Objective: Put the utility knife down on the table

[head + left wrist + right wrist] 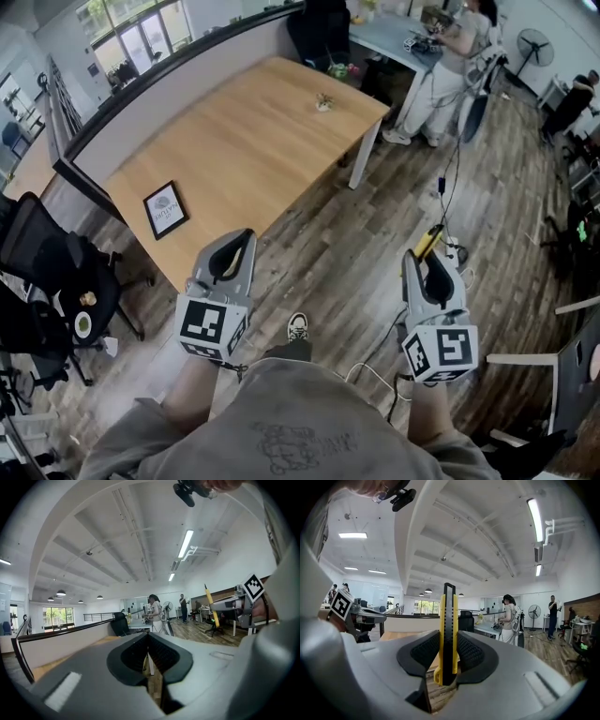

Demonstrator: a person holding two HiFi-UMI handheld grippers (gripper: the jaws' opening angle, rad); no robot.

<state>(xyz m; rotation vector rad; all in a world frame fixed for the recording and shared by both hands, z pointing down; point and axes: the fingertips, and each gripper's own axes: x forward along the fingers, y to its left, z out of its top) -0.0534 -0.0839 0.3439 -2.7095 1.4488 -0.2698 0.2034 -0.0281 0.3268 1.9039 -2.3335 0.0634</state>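
Observation:
A yellow and black utility knife (447,634) stands upright between the jaws of my right gripper (447,660), which is shut on it. In the head view the knife (428,241) pokes out past the right gripper (431,272), over the wooden floor and to the right of the table. My left gripper (230,262) hovers over the near corner of the wooden table (244,141). Its jaws are shut with nothing between them (149,658). From the left gripper view, the knife (211,605) and the right gripper show at the right.
A black framed picture (165,210) lies on the table near its left edge. A small object (323,101) sits near the far right end. Black office chairs (52,272) stand at the left. A person (450,56) works at a far desk. Cables (442,187) run along the floor.

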